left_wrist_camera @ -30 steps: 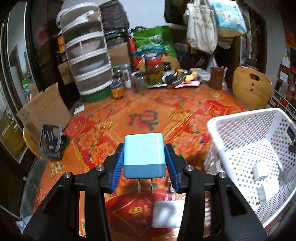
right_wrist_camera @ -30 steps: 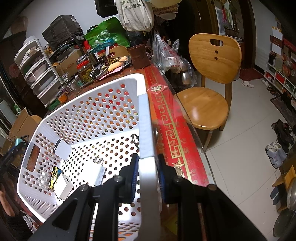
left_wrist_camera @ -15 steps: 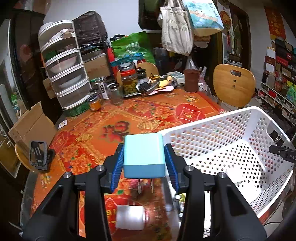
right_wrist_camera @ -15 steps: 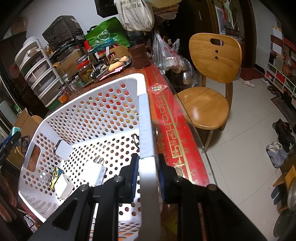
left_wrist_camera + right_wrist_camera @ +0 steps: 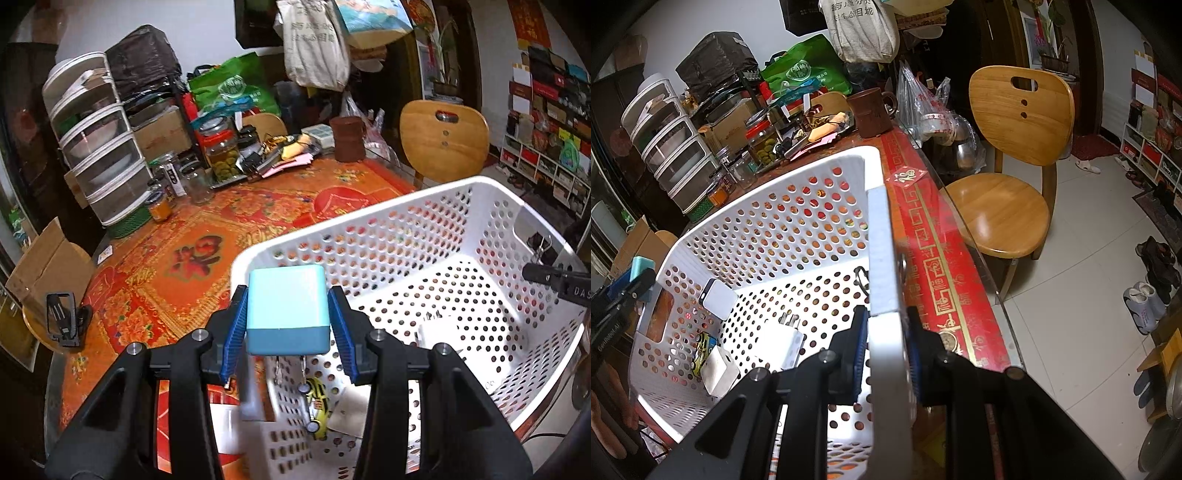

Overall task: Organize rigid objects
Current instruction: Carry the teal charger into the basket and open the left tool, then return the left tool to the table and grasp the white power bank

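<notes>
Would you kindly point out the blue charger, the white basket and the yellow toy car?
blue charger (image 5: 287, 306), left wrist view, its light top face.
white basket (image 5: 882, 251), right wrist view, its near rim.
yellow toy car (image 5: 317, 402), left wrist view, its roof.

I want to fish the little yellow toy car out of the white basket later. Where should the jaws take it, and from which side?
Grip the toy car across its narrow body, one pad on each long side between the wheels, coming straight down from above. It lies flat on the basket floor, close to the near wall and beside a white charger, so a side approach is blocked. This is a judgement from its pose.
</notes>
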Tool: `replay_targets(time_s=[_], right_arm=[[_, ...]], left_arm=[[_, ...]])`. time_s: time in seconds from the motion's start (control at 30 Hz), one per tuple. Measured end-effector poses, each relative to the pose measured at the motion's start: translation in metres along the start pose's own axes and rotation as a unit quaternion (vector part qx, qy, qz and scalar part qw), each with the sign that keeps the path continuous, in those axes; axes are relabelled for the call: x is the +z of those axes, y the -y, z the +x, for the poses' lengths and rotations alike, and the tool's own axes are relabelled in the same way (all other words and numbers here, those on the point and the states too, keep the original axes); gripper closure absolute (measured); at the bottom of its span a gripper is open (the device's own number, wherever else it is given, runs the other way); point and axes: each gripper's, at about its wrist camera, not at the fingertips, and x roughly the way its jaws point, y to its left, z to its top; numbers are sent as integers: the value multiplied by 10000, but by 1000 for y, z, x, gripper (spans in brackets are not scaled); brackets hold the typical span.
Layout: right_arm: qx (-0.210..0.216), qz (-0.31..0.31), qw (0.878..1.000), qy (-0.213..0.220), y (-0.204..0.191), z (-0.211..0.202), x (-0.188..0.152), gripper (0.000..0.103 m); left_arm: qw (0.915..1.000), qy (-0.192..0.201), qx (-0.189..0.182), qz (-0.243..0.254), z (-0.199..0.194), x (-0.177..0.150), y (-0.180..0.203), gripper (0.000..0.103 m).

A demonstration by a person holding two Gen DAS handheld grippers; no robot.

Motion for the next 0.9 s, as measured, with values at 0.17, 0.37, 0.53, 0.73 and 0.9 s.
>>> replay_targets(time_s=[0.17,0.37,0.53,0.73,0.9], right_arm=[[2,4,10000,2,0,0,0,84],[1,7,10000,1,0,0,0,84],[1,11,10000,1,0,0,0,84],[0,8,10000,-1,0,0,0,83],[-5,4,10000,-5,0,-1,1,83]], left_arm=[[9998,-113,-68,128,8,-1,14,62],[9996,-163,-142,194,10,-2,22,62],[9995,-193,-158,217,10,-3,23,62],[9993,-23,-184,317,2,-4,25,25],[9987,257,-44,447,-12,-7,25,2]])
